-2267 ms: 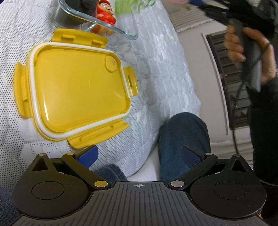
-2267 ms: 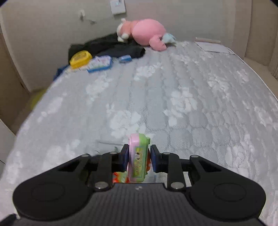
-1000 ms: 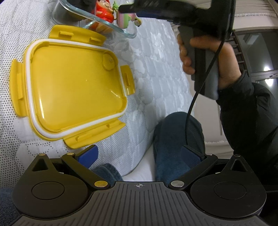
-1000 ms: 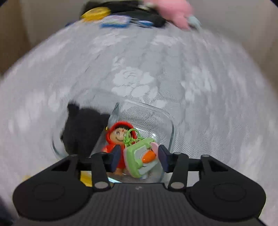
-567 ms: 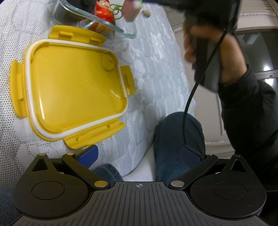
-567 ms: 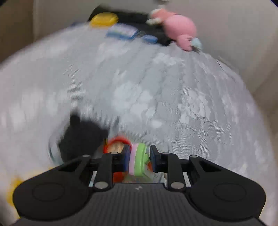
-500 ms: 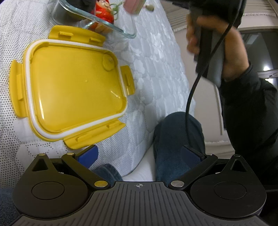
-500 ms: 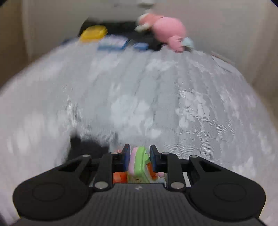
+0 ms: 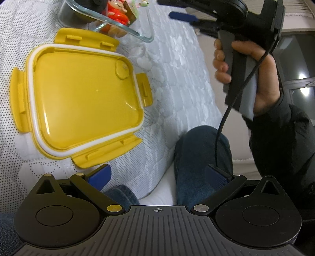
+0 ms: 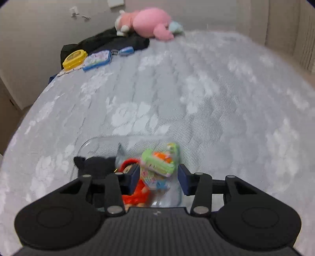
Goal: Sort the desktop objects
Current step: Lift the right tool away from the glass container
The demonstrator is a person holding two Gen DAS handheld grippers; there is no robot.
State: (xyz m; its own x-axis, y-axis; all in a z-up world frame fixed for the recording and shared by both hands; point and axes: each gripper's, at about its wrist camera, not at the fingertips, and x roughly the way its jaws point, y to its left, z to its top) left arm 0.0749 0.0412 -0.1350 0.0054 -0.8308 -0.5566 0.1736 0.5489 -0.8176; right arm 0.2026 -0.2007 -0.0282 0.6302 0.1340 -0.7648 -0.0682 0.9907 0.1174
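A clear glass container point(image 10: 94, 143) sits on the mattress and holds a black plush toy point(image 10: 94, 165), a red doll point(image 10: 137, 195) and a green and pink toy point(image 10: 159, 163). My right gripper point(image 10: 158, 180) is open just above the container, and the green toy lies loose between its fingers, inside the container. In the left wrist view the container point(image 9: 126, 29) is at the top, with the red doll point(image 9: 118, 13) in it. The yellow lid point(image 9: 82, 96) lies flat beside it. My left gripper point(image 9: 157, 175) is open and empty by the mattress edge.
A pink plush point(image 10: 149, 21), black cloth point(image 10: 118, 43), a small yellow box point(image 10: 74, 58) and a blue-edged case point(image 10: 96, 60) lie at the far end of the mattress. My knee in blue jeans point(image 9: 202, 155) is beside the mattress edge point(image 9: 157, 185).
My right gripper has opened and let go of the green and pink toy, which now lies in the glass container. The left gripper has not moved.
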